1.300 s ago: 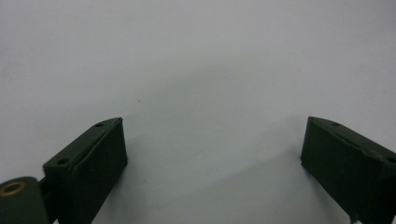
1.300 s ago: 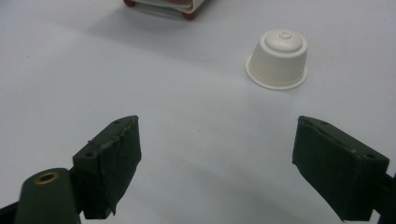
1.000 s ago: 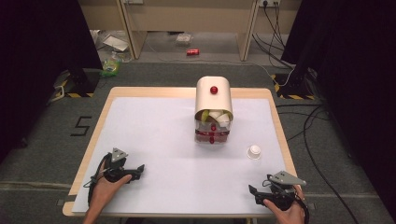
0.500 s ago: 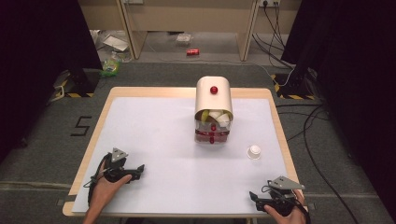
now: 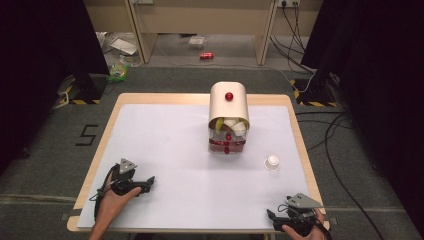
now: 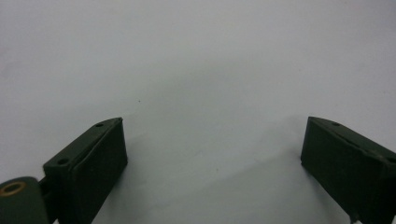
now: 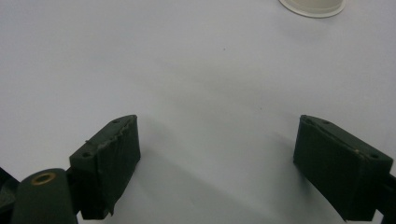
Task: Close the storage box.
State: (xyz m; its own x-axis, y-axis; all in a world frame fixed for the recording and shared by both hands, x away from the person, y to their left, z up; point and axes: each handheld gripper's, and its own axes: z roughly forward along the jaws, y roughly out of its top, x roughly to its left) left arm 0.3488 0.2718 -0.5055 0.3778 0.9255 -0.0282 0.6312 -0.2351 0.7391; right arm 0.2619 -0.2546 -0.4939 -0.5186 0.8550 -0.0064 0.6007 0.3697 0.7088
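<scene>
Sliding back toward the table's (image 5: 165, 150) near edge, the right gripper (image 5: 272, 216) is gaping empty; the left gripper (image 5: 148, 181) is resting wide open. Both are lying over smooth white tabletop, near a small round white cup (image 5: 272, 162).

A cream bread-bin-like container (image 5: 229, 107) (red knob on top) sits toward the bench's (image 5: 165, 145) far edge; beyond it, a red can (image 5: 206, 56) lies on the floor.

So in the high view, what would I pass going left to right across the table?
Left gripper → the cream box with the red knob → small white cup → right gripper.
</scene>
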